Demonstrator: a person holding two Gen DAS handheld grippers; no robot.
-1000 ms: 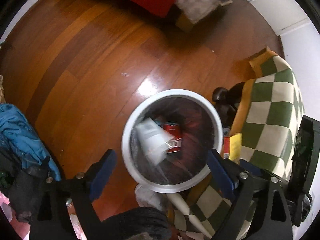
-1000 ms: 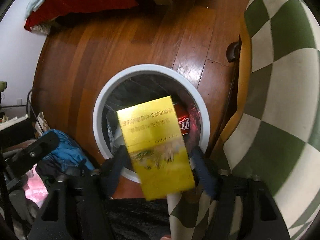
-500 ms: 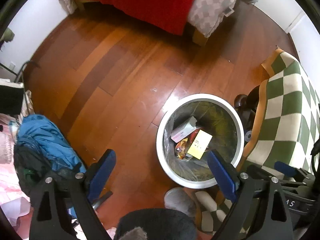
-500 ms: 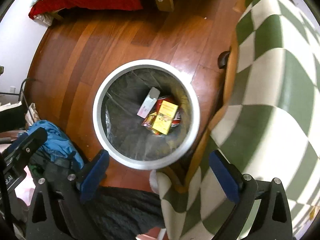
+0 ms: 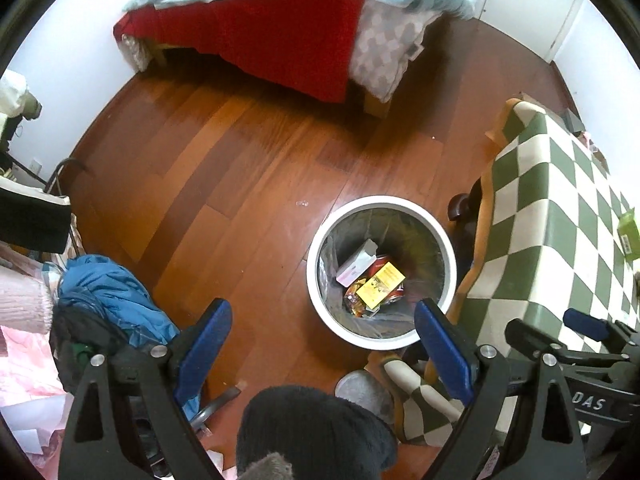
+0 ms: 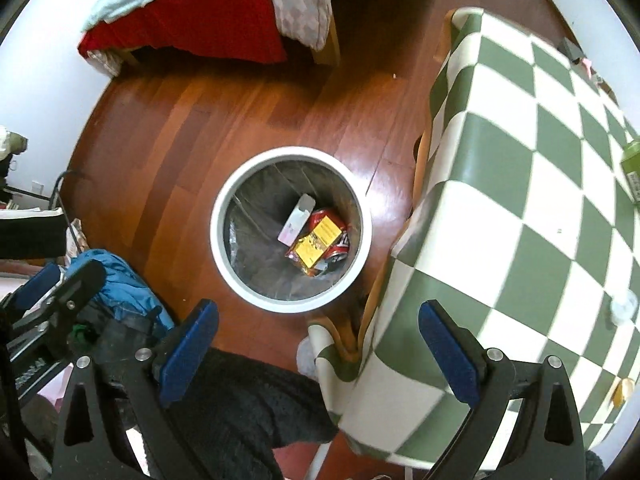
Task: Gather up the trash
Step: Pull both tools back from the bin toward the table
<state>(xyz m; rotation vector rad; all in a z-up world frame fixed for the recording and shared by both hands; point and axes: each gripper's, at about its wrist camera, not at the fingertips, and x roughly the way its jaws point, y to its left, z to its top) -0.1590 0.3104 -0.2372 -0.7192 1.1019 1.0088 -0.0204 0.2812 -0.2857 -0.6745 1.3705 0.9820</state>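
I've lifted both grippers higher since a moment ago, so the bin [image 5: 381, 272] looks smaller below me. My left gripper [image 5: 322, 344] and right gripper [image 6: 318, 346] are both spread wide, holding nothing. The yellow box [image 6: 318, 240] lies in the bin, on the red can [image 6: 338, 236] (white box [image 5: 357, 264] beside it). Ahead: wood floor [image 5: 224, 168], a bed [image 5: 280, 20]; checked tablecloth [image 6: 520, 200] to my right.

Reddish wood floor [image 5: 224, 168], white walls [image 5: 72, 60], bed [image 5: 280, 36] with red cover, checkered tablecloth [image 6: 520, 184].
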